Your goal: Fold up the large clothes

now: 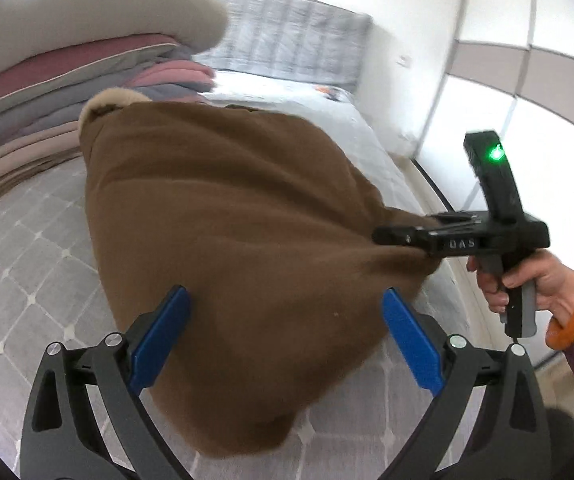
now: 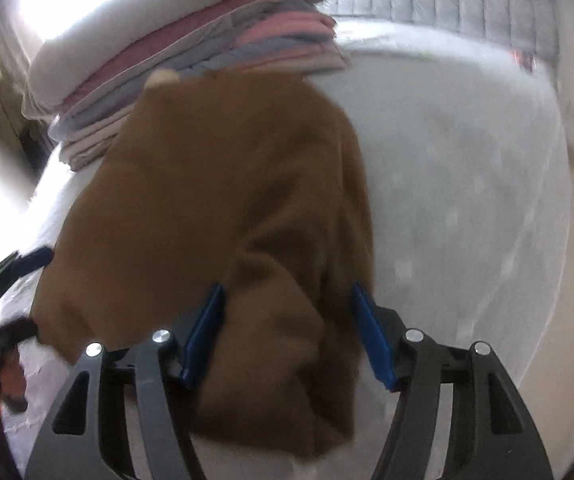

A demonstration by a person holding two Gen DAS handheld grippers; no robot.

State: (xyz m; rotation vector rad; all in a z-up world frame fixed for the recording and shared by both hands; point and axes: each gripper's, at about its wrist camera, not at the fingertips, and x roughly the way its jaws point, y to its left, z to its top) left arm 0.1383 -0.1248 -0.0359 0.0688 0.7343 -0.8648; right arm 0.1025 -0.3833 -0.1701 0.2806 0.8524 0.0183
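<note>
A large brown garment (image 1: 231, 248) with a cream fleece collar lies bunched on the grey quilted bed (image 1: 27, 280). My left gripper (image 1: 283, 336) is open, its blue pads either side of the near edge of the garment. In the left wrist view my right gripper (image 1: 407, 240) reaches in from the right, its tip at the garment's right corner. In the right wrist view the right gripper (image 2: 287, 332) has its blue pads partly apart with a thick fold of the brown garment (image 2: 223, 200) between them; the view is blurred. The left gripper (image 2: 27, 264) shows at the left edge.
A stack of folded blankets and bedding (image 1: 67, 92) lies at the bed's far left, also in the right wrist view (image 2: 191, 60). A grey padded headboard (image 1: 283, 36) stands behind. A wardrobe (image 1: 527, 80) and white wall are on the right, beyond the bed's right edge.
</note>
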